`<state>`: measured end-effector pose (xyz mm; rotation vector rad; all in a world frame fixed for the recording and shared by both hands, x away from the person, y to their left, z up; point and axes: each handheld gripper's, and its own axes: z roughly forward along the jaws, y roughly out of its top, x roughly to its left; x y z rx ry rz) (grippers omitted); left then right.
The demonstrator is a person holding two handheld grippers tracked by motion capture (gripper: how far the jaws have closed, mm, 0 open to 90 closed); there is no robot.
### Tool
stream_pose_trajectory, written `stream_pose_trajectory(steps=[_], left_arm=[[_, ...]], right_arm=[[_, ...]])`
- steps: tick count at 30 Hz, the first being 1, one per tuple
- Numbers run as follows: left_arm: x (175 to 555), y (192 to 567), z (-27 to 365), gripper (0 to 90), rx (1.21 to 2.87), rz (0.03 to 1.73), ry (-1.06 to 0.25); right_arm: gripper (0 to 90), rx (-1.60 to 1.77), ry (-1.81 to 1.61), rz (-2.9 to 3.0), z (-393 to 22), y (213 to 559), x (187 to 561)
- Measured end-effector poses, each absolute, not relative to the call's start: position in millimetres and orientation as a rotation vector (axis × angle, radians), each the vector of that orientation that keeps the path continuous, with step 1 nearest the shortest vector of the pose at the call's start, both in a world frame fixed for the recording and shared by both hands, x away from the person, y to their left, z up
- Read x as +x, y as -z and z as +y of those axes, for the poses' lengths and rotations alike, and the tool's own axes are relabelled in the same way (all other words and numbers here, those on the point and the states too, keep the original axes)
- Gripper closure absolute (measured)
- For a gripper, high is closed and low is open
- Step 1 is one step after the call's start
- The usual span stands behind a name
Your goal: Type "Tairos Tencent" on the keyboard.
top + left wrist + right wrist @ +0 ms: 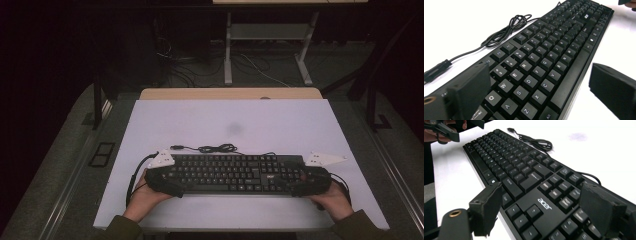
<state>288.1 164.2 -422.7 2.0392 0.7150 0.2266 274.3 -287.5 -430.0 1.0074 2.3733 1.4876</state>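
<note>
Surface: we work at a white table (280, 120) in a dark room, with a wooden edge along its far side.
Left gripper (167, 181): we see its jaws standing wide apart around the left end of the keyboard (230, 172); in the left gripper view one jaw stands over the far-edge keys and the other off the near edge, neither pressing.
Right gripper (307, 182): we see its jaws spread across the right end, over the number pad, with no pad pressing on the case.
Keyboard: we find it lying flat near the table's front edge, between our two hands.
Cable (216, 148): it lies bundled just behind the keyboard, plug end (176, 147) pointing left.
Mark: a faint grey smudge (234, 129) sits farther back.
</note>
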Motion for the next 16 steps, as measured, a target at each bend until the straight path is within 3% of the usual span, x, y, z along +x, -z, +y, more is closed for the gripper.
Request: stream_pose_trajectory(steps=[16], left_arm=[[287.7,423.6,163.3,0.0,2.057,0.714,-0.223]], right_arm=[[18.4,1.044,-1.472,2.346,-308.4,435.5,269.9]])
